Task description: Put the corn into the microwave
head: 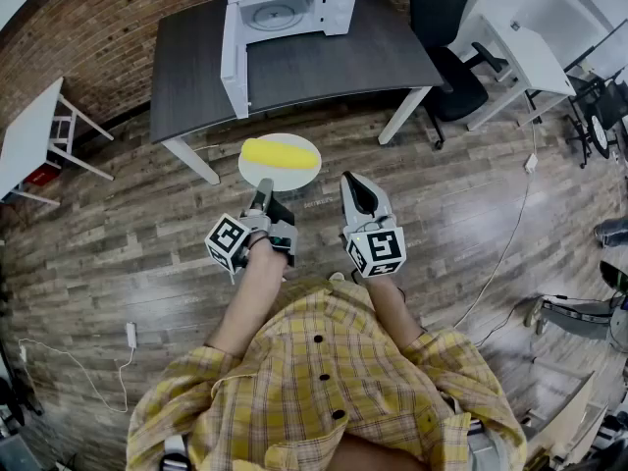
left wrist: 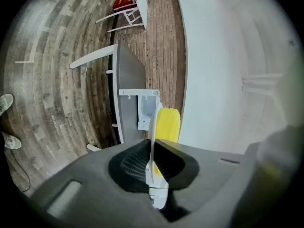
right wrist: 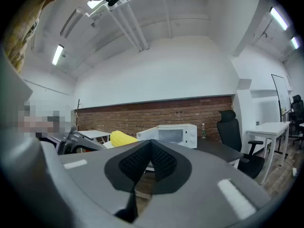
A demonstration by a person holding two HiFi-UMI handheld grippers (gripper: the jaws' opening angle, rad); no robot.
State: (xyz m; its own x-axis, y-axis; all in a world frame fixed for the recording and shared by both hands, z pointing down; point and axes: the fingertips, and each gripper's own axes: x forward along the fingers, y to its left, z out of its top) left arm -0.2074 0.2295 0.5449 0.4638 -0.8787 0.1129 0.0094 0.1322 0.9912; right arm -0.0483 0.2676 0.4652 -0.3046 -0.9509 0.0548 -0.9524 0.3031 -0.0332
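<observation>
A yellow corn cob (head: 281, 153) lies on a white plate (head: 253, 172) held out over the wooden floor. My left gripper (head: 263, 186) is shut on the plate's near rim. In the left gripper view the plate's rim (left wrist: 153, 137) stands edge-on between the pads, with the corn (left wrist: 168, 125) beyond it. The white microwave (head: 289, 3) stands on the dark desk (head: 324, 62) ahead, its door (head: 234, 62) swung open to the left. My right gripper (head: 355, 183) hangs beside the plate, shut and holding nothing; its view shows the corn (right wrist: 122, 137) and the microwave (right wrist: 173, 134).
A black office chair (head: 446, 27) stands right of the desk. White tables stand at the far right (head: 530, 57) and far left (head: 29, 130). A cable (head: 510, 234) and a small white adapter (head: 130, 335) lie on the floor.
</observation>
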